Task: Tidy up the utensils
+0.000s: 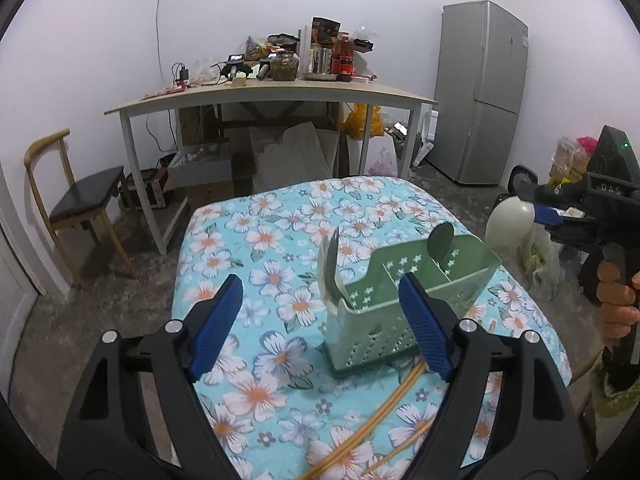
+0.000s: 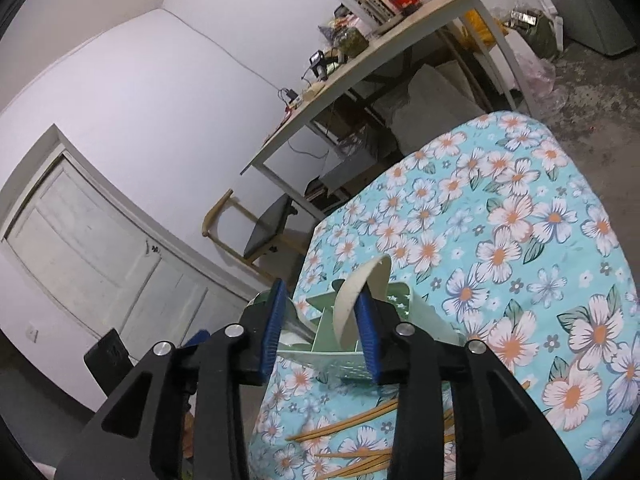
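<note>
— How is the left gripper (image 1: pixel 320 320) held?
— It is pointed downward, its blue pads (image 1: pixel 218 320) spread wide, with nothing pressed between them.
— And the right gripper (image 2: pixel 320 330)?
— It is tilted downward too, its jaws parted less widely. In the left view it is seen gripped by a hand (image 1: pixel 618 300) at the right edge.

The left wrist view is looking forward and slightly down along its fingers (image 1: pixel 424 328), close over the floral surface (image 1: pixel 256 248), facing the far desk (image 1: pixel 272 94). The right wrist view is tilting sideways, sitting nearer the green caddy (image 2: pixel 344 360). Both are sharing the caddy, surface, desk and chair (image 1: pixel 80 200).
</note>
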Available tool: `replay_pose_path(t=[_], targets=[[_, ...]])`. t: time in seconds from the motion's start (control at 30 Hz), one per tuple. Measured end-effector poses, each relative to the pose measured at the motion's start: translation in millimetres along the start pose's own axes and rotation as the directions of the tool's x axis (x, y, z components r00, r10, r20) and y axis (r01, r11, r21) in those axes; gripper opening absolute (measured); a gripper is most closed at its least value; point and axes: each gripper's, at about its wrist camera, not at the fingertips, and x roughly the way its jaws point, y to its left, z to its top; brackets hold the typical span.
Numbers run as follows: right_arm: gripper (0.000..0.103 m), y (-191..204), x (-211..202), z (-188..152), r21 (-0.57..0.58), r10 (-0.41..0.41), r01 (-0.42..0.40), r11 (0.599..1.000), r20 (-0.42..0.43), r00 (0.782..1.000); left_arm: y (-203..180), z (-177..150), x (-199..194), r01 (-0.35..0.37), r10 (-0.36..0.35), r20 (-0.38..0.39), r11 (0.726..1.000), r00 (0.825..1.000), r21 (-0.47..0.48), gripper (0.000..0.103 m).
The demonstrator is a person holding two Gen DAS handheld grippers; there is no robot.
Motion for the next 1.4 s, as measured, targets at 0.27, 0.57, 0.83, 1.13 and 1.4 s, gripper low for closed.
replay_pose_path(t=[0.27,0.57,0.83,1.13,1.4], targets=[[0.048,18.9,4.0,-0.1,-0.079,0.019,-0.018,0.997,0.010,1.000,-5.9,-21.3,-5.3,0.051,-0.051,-0.006,0.998,0.999,-0.025,0.082],[0.052,17.3,8.1,-5.6,-0.109,-0.066,0.069,0.992,0.029,0.997,-6.3,-38.2,-15.2,0.084,-0.085,0.000,0.994,0.996,-0.074,0.083],[0.063,-1.9,-23.4,-42.0,-0.086,-0.156,0.159,0.983,0.040,0.987,-6.4,-58.5,-10.1,0.110,-0.114,-0.039,0.989,0.993,-0.098,0.084],[0.065,-22.5,-36.6,-119.6,-0.040,-0.375,0.373,0.927,-0.081,0.924,-48.6,-97.0,20.6,0.078,-0.053,-0.182,0.988,0.982,0.133,0.084],[0.069,-32.0,-20.5,-165.0,-0.063,-0.391,0.387,0.920,-0.071,0.918,-38.8,-134.3,3.7,0.067,-0.091,-0.193,0.990,0.977,-0.128,0.084]])
